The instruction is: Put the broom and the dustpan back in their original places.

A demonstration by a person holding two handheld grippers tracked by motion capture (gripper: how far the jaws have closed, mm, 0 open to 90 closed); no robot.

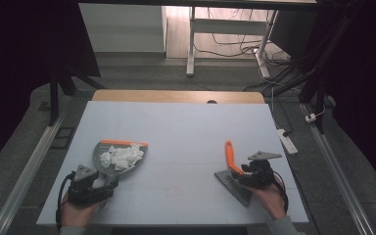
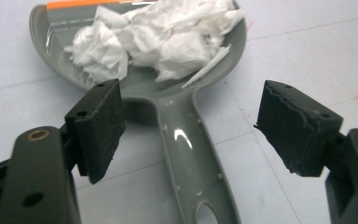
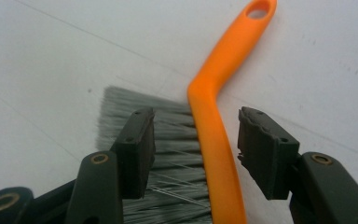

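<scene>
A grey dustpan (image 1: 99, 152) with an orange lip lies at the table's near left, with crumpled white paper (image 1: 122, 156) piled in it. Just behind it my left gripper (image 1: 108, 185) stands open. In the left gripper view its jaws (image 2: 191, 102) straddle the dustpan's handle (image 2: 191, 158) without touching it, and the paper (image 2: 158, 42) lies beyond. At the near right lies a brush with an orange handle (image 1: 230, 154) and grey bristles (image 1: 236, 187). My right gripper (image 1: 242, 172) is open over it. Its jaws (image 3: 196, 121) stand either side of the handle (image 3: 223, 60), above the bristles (image 3: 168, 140), with gaps on both sides.
The white tabletop (image 1: 176, 127) has a wooden strip along its far edge. A white power strip (image 1: 287, 140) lies on the floor off the right edge. Metal rails run along both sides, and desk legs and cables stand farther back.
</scene>
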